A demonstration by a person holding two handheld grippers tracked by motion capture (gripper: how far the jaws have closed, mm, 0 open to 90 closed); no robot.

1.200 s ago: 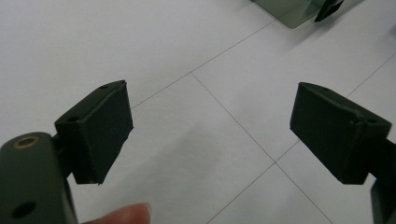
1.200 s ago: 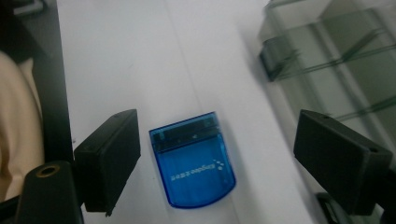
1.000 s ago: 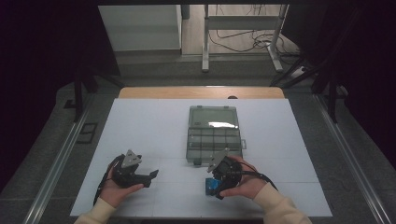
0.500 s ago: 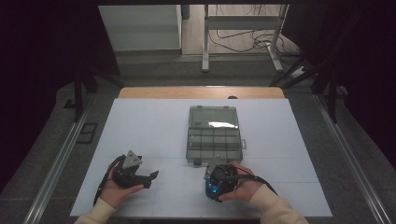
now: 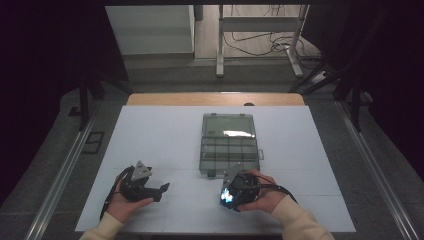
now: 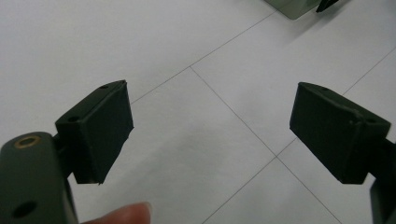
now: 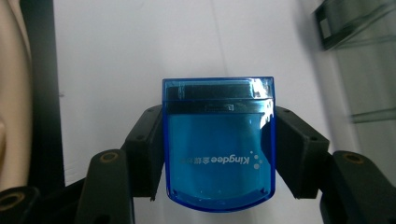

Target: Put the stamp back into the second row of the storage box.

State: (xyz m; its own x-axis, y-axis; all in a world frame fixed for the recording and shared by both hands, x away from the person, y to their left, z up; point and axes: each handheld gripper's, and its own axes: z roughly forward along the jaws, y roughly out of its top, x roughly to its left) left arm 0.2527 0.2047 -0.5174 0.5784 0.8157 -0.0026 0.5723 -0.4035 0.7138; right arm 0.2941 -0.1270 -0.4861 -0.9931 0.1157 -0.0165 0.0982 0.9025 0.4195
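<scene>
Right gripper view has a translucent blue case point(image 7: 218, 144) printed "Kingdee", pinched between the right gripper's point(image 7: 218, 154) two black fingers point(image 7: 299, 156) just above the white bench point(image 7: 130, 56). High view places that gripper point(image 5: 234, 192) near the bench's front edge, touching or just short of the near corner of a clear compartment box point(image 5: 230, 144). Well apart to its left, the left gripper point(image 5: 150, 187) has its fingers point(image 6: 100, 130) spread wide over bare bench.
</scene>
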